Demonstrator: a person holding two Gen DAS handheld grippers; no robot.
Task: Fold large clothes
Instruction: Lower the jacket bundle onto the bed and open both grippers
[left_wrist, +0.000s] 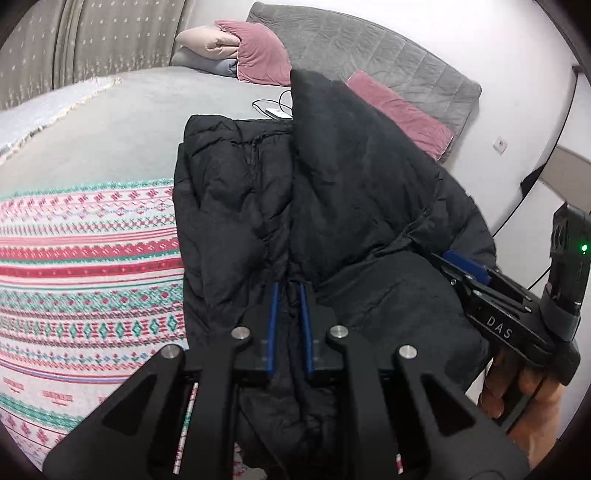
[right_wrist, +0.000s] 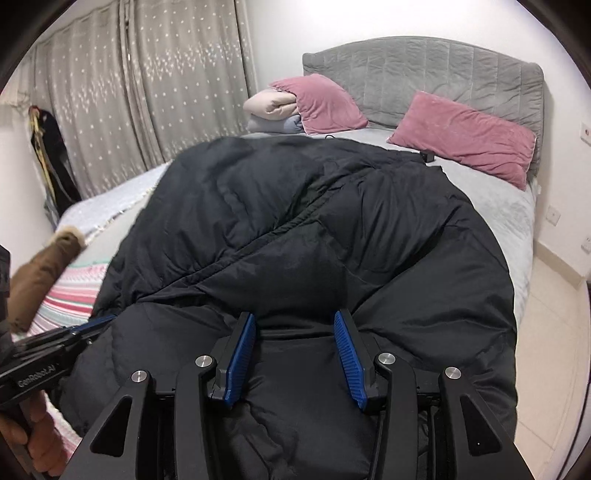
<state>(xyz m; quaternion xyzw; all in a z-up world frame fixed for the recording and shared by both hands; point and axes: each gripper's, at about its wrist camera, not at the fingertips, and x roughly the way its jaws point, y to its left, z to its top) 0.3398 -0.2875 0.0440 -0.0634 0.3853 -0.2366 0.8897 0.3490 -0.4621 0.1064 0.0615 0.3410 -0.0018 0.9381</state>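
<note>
A large black puffer jacket (left_wrist: 332, 206) lies lengthwise on the bed, one side folded up and over toward the middle; it fills the right wrist view (right_wrist: 314, 240). My left gripper (left_wrist: 288, 291) is nearly closed, pinching a fold of the jacket's near edge between its blue pads. My right gripper (right_wrist: 295, 321) is open, its blue pads spread over the jacket's near hem, nothing clamped. It also shows in the left wrist view (left_wrist: 458, 266) at the jacket's right edge.
The bed carries a red, green and white patterned blanket (left_wrist: 85, 277) on the left and a grey sheet (left_wrist: 122, 122). Pink pillows (right_wrist: 465, 136), folded bedding (right_wrist: 269, 107) and a grey headboard (right_wrist: 424, 70) lie beyond. Curtains (right_wrist: 147, 92) hang left; floor (right_wrist: 546, 332) is right.
</note>
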